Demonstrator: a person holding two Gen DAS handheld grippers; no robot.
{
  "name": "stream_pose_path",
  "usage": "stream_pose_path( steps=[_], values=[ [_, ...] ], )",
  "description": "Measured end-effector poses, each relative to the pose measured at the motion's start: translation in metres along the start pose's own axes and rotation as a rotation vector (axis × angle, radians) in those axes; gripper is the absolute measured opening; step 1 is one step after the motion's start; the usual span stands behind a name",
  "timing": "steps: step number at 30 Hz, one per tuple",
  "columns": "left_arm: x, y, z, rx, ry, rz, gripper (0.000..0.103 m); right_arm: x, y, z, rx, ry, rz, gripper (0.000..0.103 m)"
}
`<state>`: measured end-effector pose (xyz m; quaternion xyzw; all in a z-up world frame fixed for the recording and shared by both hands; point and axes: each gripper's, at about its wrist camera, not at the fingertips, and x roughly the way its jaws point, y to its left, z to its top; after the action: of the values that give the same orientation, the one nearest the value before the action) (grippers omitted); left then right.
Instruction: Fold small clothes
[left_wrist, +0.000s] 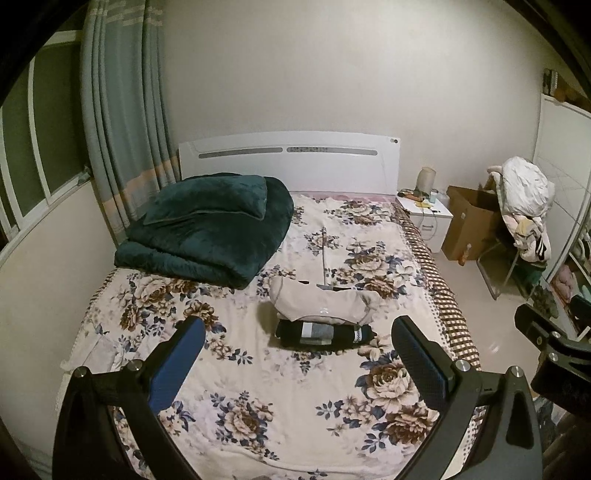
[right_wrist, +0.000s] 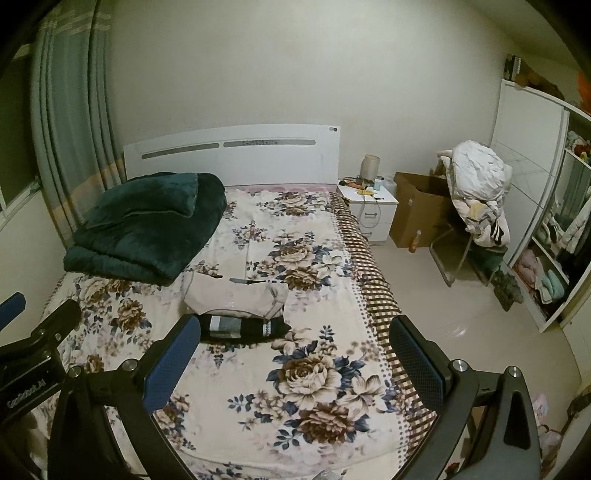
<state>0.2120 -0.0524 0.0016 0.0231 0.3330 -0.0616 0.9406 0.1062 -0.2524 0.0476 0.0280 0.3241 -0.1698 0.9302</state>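
Observation:
A folded pale pink garment (left_wrist: 321, 304) lies on the flowered bedspread (left_wrist: 258, 369), with a folded black, grey and white garment (left_wrist: 321, 334) just in front of it. Both show in the right wrist view too, the pink garment (right_wrist: 234, 295) behind the dark garment (right_wrist: 240, 326). My left gripper (left_wrist: 299, 354) is open and empty, held above the bed in front of the two garments. My right gripper (right_wrist: 295, 350) is open and empty, over the bed's right side, with the garments ahead to its left.
A folded dark green blanket (left_wrist: 207, 229) lies at the bed's far left near the white headboard (left_wrist: 288, 162). Right of the bed are a white nightstand (right_wrist: 369, 206), a cardboard box (right_wrist: 417, 210), a chair piled with clothes (right_wrist: 476, 192) and an open wardrobe (right_wrist: 554, 221). Curtains (left_wrist: 122, 110) hang at left.

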Motion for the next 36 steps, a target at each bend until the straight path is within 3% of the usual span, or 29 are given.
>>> stream_pose_path(
  steps=[36],
  values=[
    [-0.017, -0.003, 0.010, -0.015, -0.025, 0.014, 0.103, -0.007, 0.011, 0.012, -0.021, -0.024, 0.049, 0.103]
  ],
)
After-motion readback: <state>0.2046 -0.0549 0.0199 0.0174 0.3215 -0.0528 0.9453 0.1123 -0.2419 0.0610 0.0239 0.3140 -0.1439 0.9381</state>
